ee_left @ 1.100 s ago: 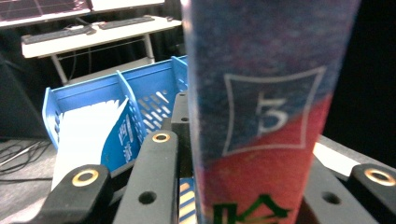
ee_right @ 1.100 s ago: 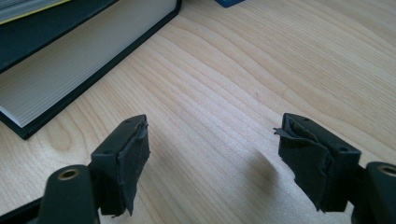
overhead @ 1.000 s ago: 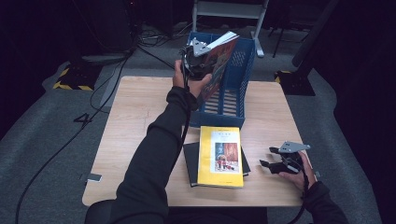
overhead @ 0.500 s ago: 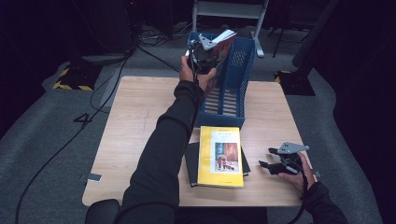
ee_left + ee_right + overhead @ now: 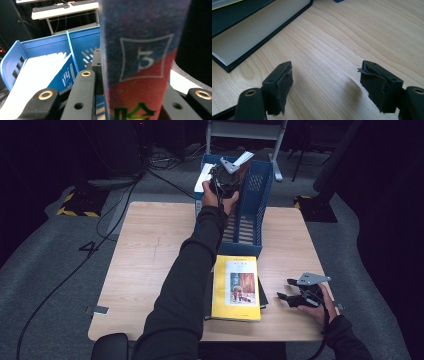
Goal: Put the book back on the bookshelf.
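- The left tool (image 5: 226, 176) holds a blue-and-red book (image 5: 140, 62) upright, its jaws closed on the book's sides, above the far end of the blue rack (image 5: 260, 195) that stands on the wooden surface (image 5: 150, 265).
- In the left gripper view, a white-and-blue book (image 5: 47, 75) already leans in the slot beside the one the held book hangs over.
- The right tool (image 5: 295, 297) rests low on the surface near the front right, jaws wide apart with nothing between them; bare wood shows between its pads (image 5: 284, 85).
- A yellow book (image 5: 236, 287) lies flat on a dark book (image 5: 249, 27) near the front of the surface, just beside the right tool.
- Risk: the held book's lower edge may catch on a rack divider or on the leaning white-and-blue book, which could jam it or tip it out of the grip.
- Risk: pressing down on a snag could push the light rack along the surface or tilt it.
- Risk: a release before the book is seated could let it fall sideways.
- Hard to tell: the book's lower edge and the target slot are hidden by the tool and the hand.
- The left pads are cut off at the frame's bottom, so how deep the grip sits is unclear.
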The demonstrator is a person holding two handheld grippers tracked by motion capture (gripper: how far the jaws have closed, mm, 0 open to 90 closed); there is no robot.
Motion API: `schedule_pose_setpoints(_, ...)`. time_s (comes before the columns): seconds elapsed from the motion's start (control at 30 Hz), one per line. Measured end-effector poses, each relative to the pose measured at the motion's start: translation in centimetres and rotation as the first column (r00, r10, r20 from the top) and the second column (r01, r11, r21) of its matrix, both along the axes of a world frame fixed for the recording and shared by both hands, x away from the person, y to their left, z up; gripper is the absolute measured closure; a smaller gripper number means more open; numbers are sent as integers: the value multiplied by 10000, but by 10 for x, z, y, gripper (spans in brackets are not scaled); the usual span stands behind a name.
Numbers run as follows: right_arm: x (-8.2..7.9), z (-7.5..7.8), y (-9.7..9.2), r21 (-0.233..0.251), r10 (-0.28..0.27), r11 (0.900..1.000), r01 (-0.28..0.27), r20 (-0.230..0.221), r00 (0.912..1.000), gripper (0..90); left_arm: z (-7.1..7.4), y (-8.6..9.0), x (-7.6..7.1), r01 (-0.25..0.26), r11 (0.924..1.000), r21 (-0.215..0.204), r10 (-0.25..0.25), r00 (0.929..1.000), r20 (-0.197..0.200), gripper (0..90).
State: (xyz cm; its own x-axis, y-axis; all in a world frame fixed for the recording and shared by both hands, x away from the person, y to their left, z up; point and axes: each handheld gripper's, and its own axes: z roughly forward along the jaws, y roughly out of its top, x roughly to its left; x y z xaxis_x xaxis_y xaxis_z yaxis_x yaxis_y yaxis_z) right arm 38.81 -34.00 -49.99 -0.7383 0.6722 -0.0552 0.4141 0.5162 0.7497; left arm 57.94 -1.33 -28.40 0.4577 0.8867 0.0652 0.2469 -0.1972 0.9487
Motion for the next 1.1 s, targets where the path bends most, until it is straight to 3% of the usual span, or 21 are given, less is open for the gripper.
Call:
schedule_pose_setpoints(0.37, -1, -1, 1, -27, 124, 9999, -124, -13, 9999, 266, -20, -6, 10, -462, 9963, -731, 457, 9989, -87, 740)
schedule_pose_setpoints(0.63, -1, -1, 1, -43, 159, 9999, -159, -3, 9999, 268, -35, -10, 12, -599, 9955, -730, 608, 9981, 93, 740)
schedule_pose_setpoints(1.1, -1, 0, 2, -138, 160, 9998, -159, 67, 9998, 273, -62, -5, 7, -512, 9960, -729, 500, 9986, -191, 739)
